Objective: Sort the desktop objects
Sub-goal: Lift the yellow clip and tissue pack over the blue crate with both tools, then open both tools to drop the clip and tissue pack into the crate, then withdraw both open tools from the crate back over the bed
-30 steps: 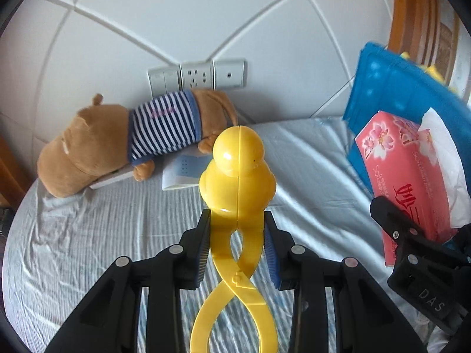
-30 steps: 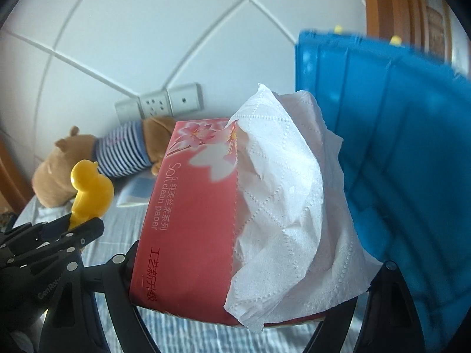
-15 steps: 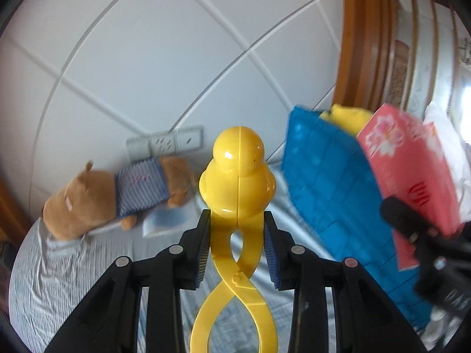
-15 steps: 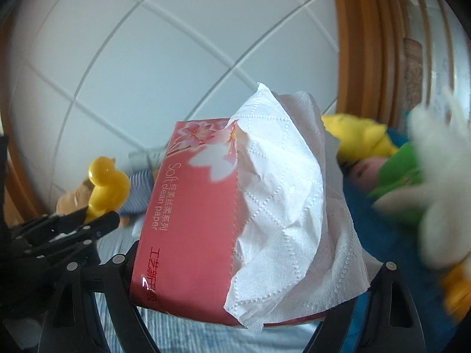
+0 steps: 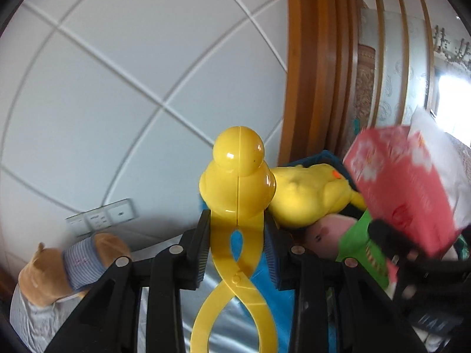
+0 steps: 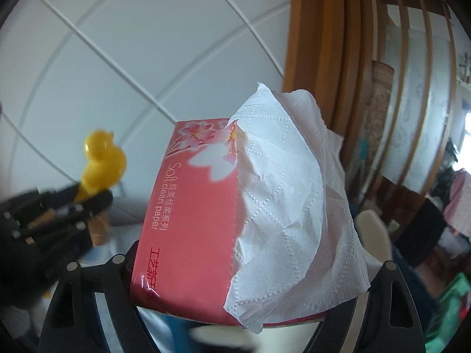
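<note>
The left gripper (image 5: 237, 236) is clamped on the crossed handles of the yellow duck tongs (image 5: 238, 182), just below the hard, glossy duck-shaped mould, so the tool stands upright and cannot swing. The right gripper (image 6: 235, 288) is closed on the red tissue pack (image 6: 188, 206), pinching its soft plastic-wrapped sides; a crinkled, embossed white tissue (image 6: 288, 206) spills from its top. Both are carried in the air above the blue bin (image 5: 282, 300), probably to be dropped in. Inside the bin lie a yellow plush toy (image 5: 309, 194) and a green one (image 5: 362, 250). Left of the bin, a brown plush in a striped shirt (image 5: 67, 267) lies on the bench.
</note>
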`<state>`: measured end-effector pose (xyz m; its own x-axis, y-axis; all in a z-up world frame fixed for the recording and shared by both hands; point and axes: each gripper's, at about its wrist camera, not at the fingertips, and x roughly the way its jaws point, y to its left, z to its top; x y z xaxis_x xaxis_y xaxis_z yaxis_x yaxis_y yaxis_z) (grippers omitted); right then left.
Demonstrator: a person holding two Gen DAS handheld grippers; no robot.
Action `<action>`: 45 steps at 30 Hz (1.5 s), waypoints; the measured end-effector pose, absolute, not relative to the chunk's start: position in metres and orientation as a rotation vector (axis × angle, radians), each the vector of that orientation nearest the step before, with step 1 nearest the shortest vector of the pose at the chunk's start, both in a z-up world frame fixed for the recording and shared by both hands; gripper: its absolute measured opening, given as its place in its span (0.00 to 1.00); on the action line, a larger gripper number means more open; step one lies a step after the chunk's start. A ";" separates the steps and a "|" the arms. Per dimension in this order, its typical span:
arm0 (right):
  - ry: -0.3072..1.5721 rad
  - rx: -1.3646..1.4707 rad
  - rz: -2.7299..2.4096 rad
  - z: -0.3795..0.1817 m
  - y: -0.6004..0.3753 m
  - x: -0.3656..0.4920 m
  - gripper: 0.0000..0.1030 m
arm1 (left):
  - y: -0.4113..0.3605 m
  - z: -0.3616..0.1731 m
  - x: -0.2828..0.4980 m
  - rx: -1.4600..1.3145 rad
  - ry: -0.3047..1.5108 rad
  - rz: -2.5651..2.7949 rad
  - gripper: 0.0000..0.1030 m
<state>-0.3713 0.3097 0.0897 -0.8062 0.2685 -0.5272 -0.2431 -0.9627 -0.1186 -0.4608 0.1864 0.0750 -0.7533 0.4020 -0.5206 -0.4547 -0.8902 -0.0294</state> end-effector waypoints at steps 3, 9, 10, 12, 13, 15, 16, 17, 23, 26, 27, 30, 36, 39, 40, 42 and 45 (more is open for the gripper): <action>-0.052 -0.893 2.694 0.084 0.342 -0.385 0.83 | 0.223 0.072 -0.474 -0.770 0.160 2.522 0.32; -0.035 -1.051 2.599 0.063 0.387 -0.407 0.83 | 0.281 0.044 -0.507 -0.909 0.251 2.414 0.32; -0.029 -1.073 2.587 0.060 0.391 -0.410 0.83 | 0.287 0.036 -0.512 -0.948 0.265 2.398 0.32; -0.018 -1.110 2.562 0.054 0.401 -0.415 0.83 | 0.294 0.022 -0.522 -1.023 0.257 2.372 0.32; -0.014 -1.123 2.551 0.052 0.406 -0.417 0.83 | 0.295 0.016 -0.525 -1.050 0.244 2.363 0.32; -0.010 -1.127 2.546 0.051 0.407 -0.418 0.83 | 0.298 0.005 -0.528 -1.087 0.264 2.364 0.33; -0.008 -1.129 2.543 0.050 0.408 -0.419 0.83 | 0.300 0.000 -0.529 -1.103 0.281 2.366 0.35; -0.007 -1.131 2.541 0.049 0.409 -0.420 0.83 | 0.301 -0.003 -0.528 -1.113 0.290 2.367 0.47; -0.006 -1.124 2.533 0.049 0.407 -0.422 0.86 | 0.295 0.010 -0.519 -1.047 0.258 2.423 0.83; -0.007 -1.087 2.568 0.055 0.405 -0.417 0.88 | 0.287 0.020 -0.514 -1.021 0.251 2.441 0.83; -0.011 -1.065 2.576 0.057 0.407 -0.415 0.88 | 0.285 0.022 -0.512 -1.013 0.248 2.442 0.83; -0.011 -0.999 2.601 0.066 0.389 -0.402 0.91 | 0.278 0.031 -0.505 -0.981 0.241 2.443 0.89; -0.014 -0.875 2.625 0.094 0.387 -0.380 0.97 | 0.263 0.041 -0.480 -0.938 0.239 2.460 0.93; -0.006 -0.814 2.635 0.108 0.386 -0.363 0.98 | 0.255 0.047 -0.462 -0.912 0.222 2.464 0.94; 0.002 -0.798 2.638 0.112 0.385 -0.357 0.98 | 0.253 0.049 -0.456 -0.904 0.217 2.464 0.94; 0.005 -0.778 2.642 0.117 0.383 -0.344 0.98 | 0.248 0.052 -0.443 -0.891 0.207 2.456 1.00; 0.009 -0.764 2.645 0.120 0.377 -0.328 0.99 | 0.241 0.056 -0.423 -0.873 0.202 2.451 1.00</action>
